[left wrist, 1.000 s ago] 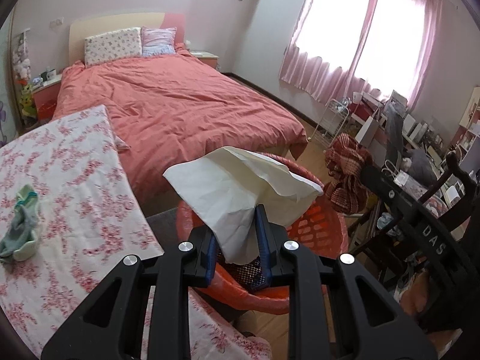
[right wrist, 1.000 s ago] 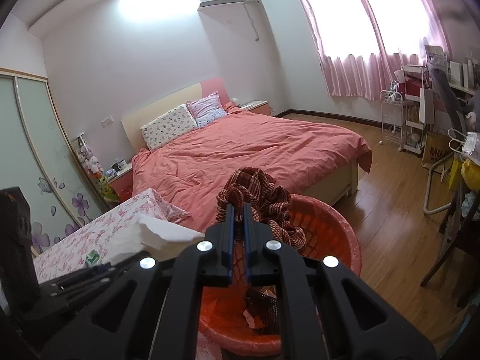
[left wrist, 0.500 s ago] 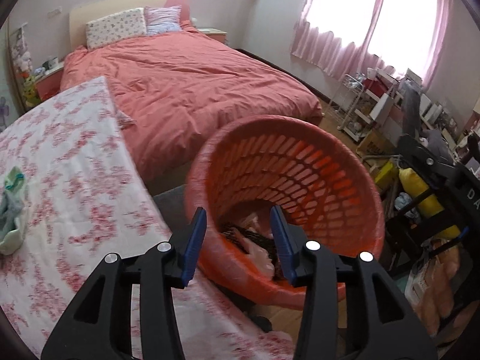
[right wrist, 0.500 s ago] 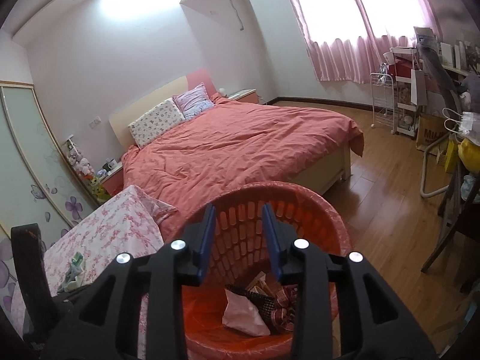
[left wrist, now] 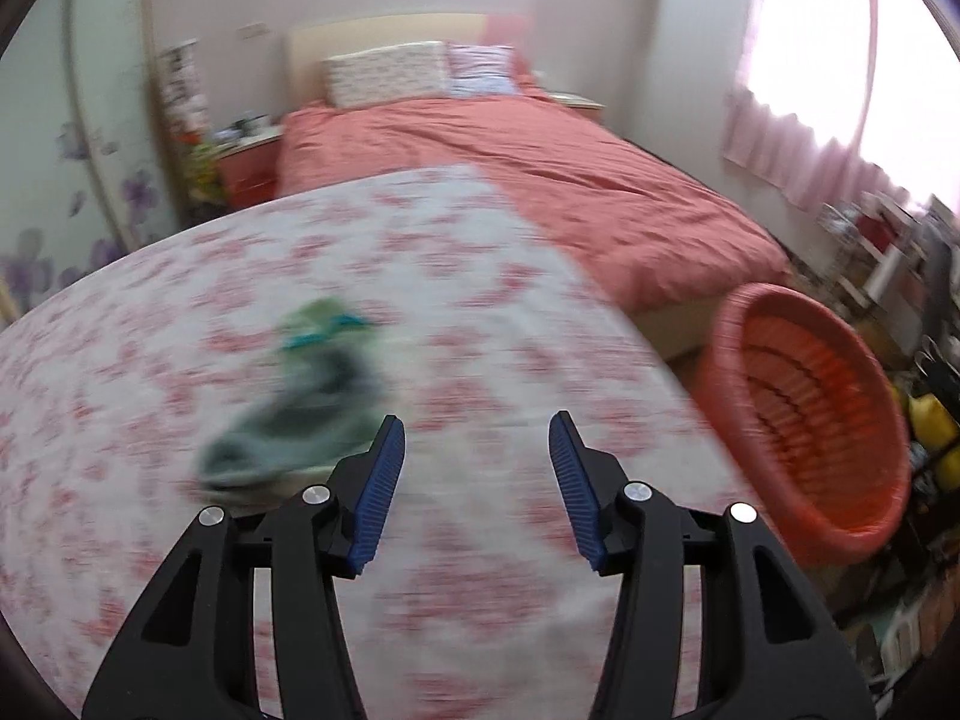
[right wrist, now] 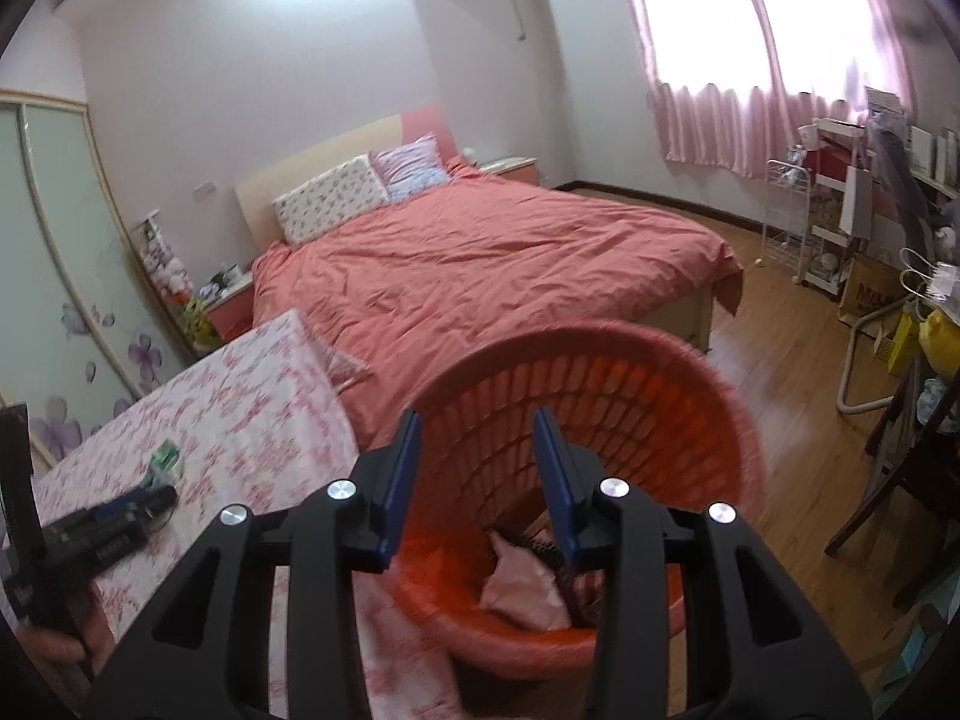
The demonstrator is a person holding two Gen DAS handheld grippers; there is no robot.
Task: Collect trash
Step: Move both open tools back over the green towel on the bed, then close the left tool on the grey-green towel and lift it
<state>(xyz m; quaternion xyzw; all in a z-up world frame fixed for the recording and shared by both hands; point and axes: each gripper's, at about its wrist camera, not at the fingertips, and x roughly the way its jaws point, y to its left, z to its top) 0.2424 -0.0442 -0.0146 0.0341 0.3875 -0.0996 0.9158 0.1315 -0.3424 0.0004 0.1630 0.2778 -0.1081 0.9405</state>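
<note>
Trash, in the form of a crumpled green and grey scrap, is seen lying on the flowered cloth of the bench, blurred, at centre left of the left wrist view. The left tongs are held over the cloth just right of that scrap; their jaws have just been opening and stand apart with nothing between them. An orange slatted basket is seen at the right edge of that view, beside the bench and near the foot of the bed. In the right wrist view the right tongs are held above the basket; their jaws too have just been opening, and nothing is pinched by them. Inside the basket, at lower centre of that frame, a pale pink crumpled piece and a dark red checked cloth are seen lying on the bottom. At lower left of the right wrist view the left tongs are seen pointed at the green scrap.
</note>
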